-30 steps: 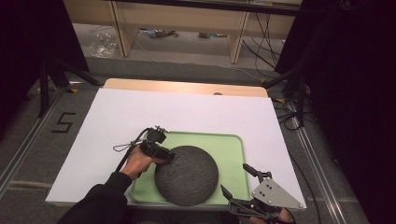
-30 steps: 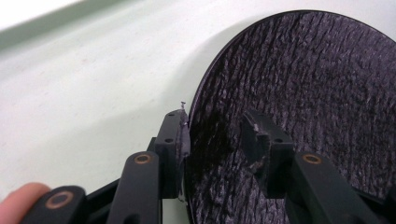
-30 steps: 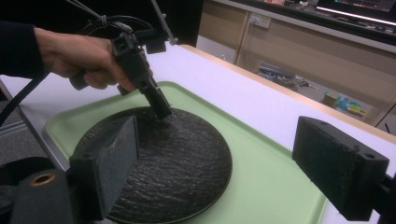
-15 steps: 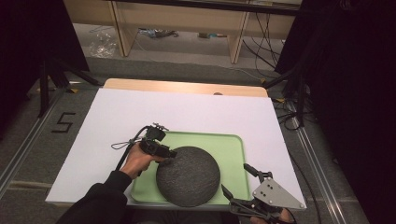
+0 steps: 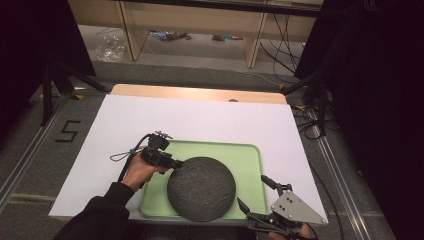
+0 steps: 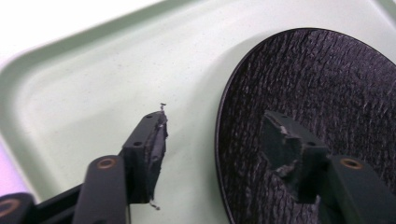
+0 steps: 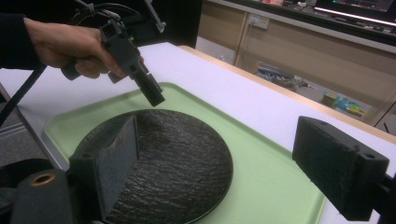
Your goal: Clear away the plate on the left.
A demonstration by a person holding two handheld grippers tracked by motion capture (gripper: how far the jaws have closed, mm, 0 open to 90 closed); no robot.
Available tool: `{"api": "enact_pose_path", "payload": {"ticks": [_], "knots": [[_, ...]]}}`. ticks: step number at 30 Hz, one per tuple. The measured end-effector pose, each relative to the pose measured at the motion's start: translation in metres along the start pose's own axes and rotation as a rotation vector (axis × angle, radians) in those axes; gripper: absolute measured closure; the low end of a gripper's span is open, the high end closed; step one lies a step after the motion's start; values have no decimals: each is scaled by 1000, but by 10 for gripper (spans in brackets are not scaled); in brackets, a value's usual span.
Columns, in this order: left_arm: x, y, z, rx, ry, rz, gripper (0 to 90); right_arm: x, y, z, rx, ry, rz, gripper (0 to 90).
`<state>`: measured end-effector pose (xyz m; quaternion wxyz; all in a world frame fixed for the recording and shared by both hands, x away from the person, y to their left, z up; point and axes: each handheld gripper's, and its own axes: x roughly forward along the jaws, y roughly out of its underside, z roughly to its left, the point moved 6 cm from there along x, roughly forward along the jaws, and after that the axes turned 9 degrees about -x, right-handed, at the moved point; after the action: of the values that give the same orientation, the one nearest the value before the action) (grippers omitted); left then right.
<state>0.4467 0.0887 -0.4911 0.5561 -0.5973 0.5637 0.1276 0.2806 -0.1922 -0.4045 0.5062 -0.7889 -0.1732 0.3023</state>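
Desk: white-topped desk (image 5: pixel 200 125) carrying the tray.
Tray: pale green rectangular plastic tray (image 5: pixel 247 165) at the desk's near edge.
Plate: round black textured plate (image 5: pixel 201 188) lying flat in the tray, toward its near side.
Left tongs (image 6: pixel 224 135): at the plate's left rim, jaws just opening, straddling the rim without pressing it.
Right tongs (image 7: pixel 219 163): spread wide, empty, near the tray's right near corner.
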Motion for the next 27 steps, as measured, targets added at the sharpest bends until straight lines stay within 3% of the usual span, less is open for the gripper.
{"api": "enact_pose_path", "payload": {"ticks": [4,9,21,24,27], "knots": [[-10,0,3,15,10,-41,300,0,0,0,1,-3,-1,154],[-24,1,7,11,-22,-113,238,0,0,0,4,1,-4,154],[-51,6,10,57,-62,-215,199,1,0,0,1,4,-3,154],[-57,8,13,82,-71,-218,205,1,1,0,0,7,4,154],[-63,11,16,68,-81,-238,183,1,0,0,0,7,1,154]]}}
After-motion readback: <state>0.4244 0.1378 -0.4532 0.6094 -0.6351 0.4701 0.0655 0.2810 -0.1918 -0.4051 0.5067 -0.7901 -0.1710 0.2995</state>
